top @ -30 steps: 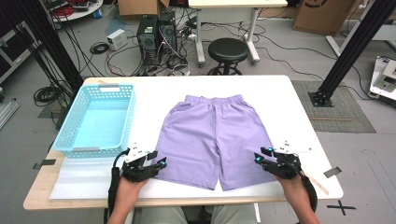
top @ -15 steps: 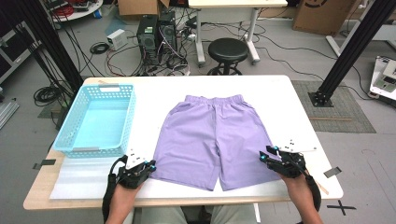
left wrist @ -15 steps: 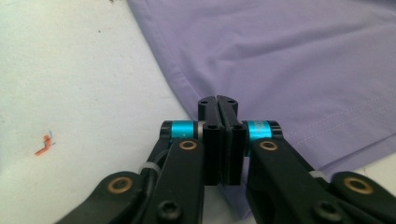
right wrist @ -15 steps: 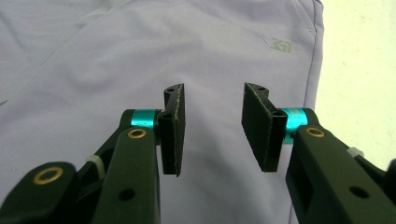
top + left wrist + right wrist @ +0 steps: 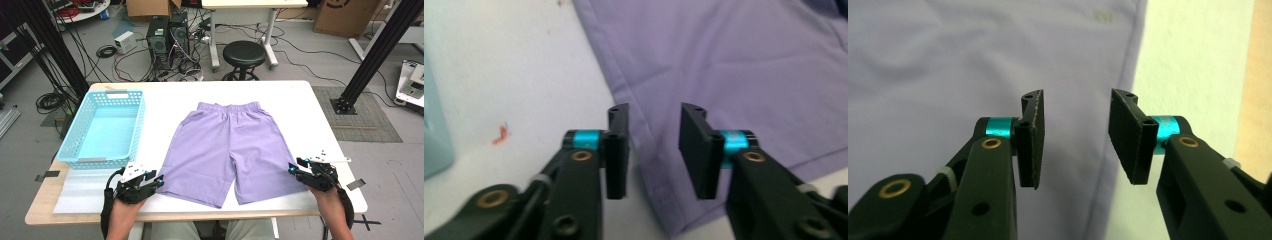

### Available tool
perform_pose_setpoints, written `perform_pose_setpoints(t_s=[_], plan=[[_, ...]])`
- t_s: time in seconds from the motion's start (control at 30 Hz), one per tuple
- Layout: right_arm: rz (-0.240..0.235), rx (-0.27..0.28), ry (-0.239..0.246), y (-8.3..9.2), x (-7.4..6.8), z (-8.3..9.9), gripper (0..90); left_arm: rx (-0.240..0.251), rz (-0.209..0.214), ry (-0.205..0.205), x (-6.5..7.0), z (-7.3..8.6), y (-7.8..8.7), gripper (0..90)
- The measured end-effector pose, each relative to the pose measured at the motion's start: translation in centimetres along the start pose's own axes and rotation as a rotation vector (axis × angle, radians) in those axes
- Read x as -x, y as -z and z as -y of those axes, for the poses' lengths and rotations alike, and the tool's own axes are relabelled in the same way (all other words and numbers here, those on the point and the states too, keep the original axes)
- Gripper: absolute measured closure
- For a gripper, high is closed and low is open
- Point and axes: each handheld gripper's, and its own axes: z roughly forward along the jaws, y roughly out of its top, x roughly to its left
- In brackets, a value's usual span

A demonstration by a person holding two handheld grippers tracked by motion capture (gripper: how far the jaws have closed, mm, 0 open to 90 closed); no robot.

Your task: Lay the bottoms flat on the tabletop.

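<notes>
Shorts (image 5: 230, 150) of lilac fabric were seen spread flat at the middle of the white table (image 5: 300, 95), waistband toward twelve o'clock and both leg hems toward six o'clock. At about nine o'clock from the garment, well apart from it, a light blue basket (image 5: 85, 161) was seen standing with nothing in it. The left gripper (image 5: 159, 182) was held at the seven o'clock corner of the garment, just beside the outer hem of that leg; its jaws had just been opening and were seen apart, with the seam edge lying below the gap and no cloth pinched. The right gripper (image 5: 291, 167) was placed at the five o'clock corner, its jaws likewise parted above the other leg's outer seam, nothing clamped. No fold was visible and no part of the cloth was lifted, so the work was judged to be at its very start: both corners remained to be gripped, and any folding and placing in the basket was still to be done.
</notes>
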Motion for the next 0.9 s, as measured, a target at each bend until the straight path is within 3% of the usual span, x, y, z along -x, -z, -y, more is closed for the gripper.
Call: perform_pose_setpoints(t_s=[0.23,0.3,0.37,0.43,0.5,0.57,0.67,0.8,0.9], plan=[[0.028,-0.100,-0.025,-0.7,0.8,1.0,69.5,0.079,0.026,0.024,-0.1,-0.7,-0.4,51.0],[0.028,-0.104,-0.023,-0.5,1.0,1.2,88.4,0.081,0.027,0.023,-0.1,-0.8,-0.7,50.1],[0.037,-0.124,-0.033,-0.2,1.2,1.1,90.0,0.080,0.030,0.019,0.1,-0.9,-0.9,50.1],[0.059,-0.143,-0.026,0.1,1.2,1.1,90.0,0.079,0.031,0.014,0.2,-0.9,-1.0,50.1],[0.049,-0.149,-0.031,0.4,1.4,1.1,88.7,0.078,0.027,0.012,0.2,-0.9,-1.1,49.9],[0.033,-0.117,-0.044,0.5,1.4,1.2,73.0,0.071,0.020,0.018,0.1,-0.8,-1.1,49.8],[0.014,-0.072,-0.038,0.6,1.1,1.0,65.3,0.055,0.004,0.029,0.0,-0.7,-1.1,49.9],[0.030,-0.060,-0.025,0.5,0.7,1.0,61.3,0.019,-0.008,0.061,-0.4,-0.5,-1.4,51.0],[0.030,-0.074,-0.058,0.4,1.2,1.4,60.2,-0.015,-0.020,0.066,-0.4,-0.4,-1.5,55.2]])
